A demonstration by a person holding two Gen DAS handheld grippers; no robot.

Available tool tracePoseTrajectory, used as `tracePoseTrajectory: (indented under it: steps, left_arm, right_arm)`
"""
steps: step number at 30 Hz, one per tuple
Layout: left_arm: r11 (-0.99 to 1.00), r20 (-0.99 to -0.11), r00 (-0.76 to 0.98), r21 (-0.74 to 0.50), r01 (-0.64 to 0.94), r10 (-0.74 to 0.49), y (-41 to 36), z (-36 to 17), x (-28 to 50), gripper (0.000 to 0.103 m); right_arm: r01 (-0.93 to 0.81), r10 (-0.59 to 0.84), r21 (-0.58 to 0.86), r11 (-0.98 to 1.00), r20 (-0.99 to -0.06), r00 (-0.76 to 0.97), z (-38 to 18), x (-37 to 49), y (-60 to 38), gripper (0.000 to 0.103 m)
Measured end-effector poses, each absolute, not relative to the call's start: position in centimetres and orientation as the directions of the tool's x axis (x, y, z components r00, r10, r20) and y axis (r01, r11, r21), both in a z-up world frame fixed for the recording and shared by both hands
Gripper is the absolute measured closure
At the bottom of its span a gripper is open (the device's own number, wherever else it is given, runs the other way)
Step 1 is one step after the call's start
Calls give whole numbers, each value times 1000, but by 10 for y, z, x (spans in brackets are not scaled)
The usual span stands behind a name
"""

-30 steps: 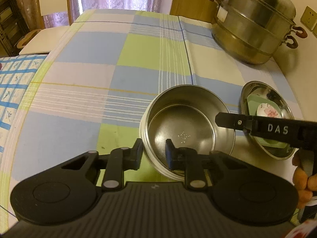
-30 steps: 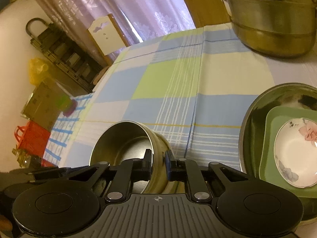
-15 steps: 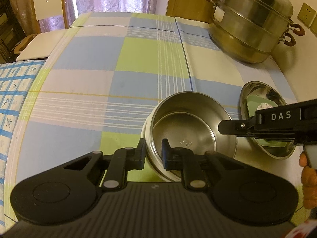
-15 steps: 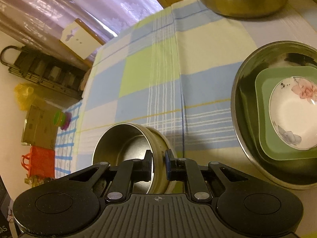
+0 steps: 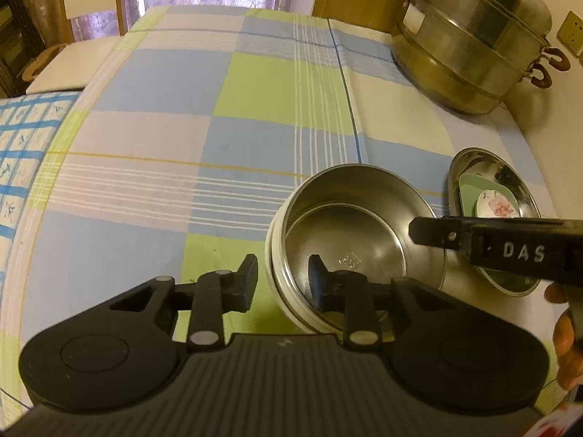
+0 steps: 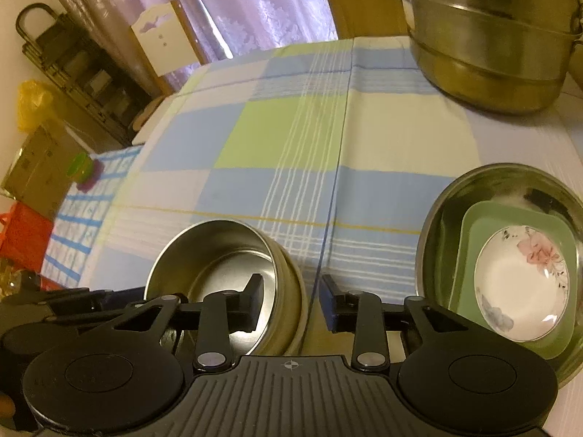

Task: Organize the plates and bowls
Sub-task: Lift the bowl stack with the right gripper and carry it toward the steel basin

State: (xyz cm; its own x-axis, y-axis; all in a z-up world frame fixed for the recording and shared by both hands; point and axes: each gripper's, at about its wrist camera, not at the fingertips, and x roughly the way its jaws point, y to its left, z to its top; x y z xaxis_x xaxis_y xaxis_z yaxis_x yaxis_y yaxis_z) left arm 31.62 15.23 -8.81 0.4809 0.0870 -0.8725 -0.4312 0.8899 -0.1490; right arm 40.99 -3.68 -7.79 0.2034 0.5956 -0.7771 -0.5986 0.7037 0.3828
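Note:
A steel bowl (image 5: 349,240) with a pale outer wall stands on the checked tablecloth. My left gripper (image 5: 282,280) straddles its near-left rim, one finger outside and one inside. Its jaws are opening and the pads stand off the wall. My right gripper (image 6: 291,304) straddles the opposite rim of the same bowl (image 6: 218,262). Its jaws are opening too, with gaps on both sides of the wall. To the right lies a wide steel basin (image 6: 433,218) holding a green square plate (image 6: 510,218) and, in that, a white flowered dish (image 6: 521,284).
A big stacked steel steamer pot (image 5: 473,36) stands at the table's back right near the wall. A chair (image 6: 160,36) and a shelf rack (image 6: 73,65) are beyond the far left edge. A blue-checked cloth (image 5: 22,160) covers a surface left of the table.
Both grippers were shut on the steel bowl's rim and their jaws have now spread off it. The right gripper's view has tipped up, showing more of the steamer pot.

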Motion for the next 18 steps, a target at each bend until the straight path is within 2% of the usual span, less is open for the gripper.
tracePoseTrajectory:
  steps: [9,13,18]
  left_arm:
    - [895,-891,449,-144,-423,68,155,-100,325,78]
    - [897,-891,449,-149,-417,61,156,-100,326,80]
    - [904,-891,452,-148,-400,54,157,-100,326,80]
  right_arm:
    - [-589,502,304,749,-840,205,-90,409,-16,69]
    - [-586,487,303,751,-854,182,-91,411,-12,84]
    - [-588,470,289,756,-864,179,-91,413,-8,85]
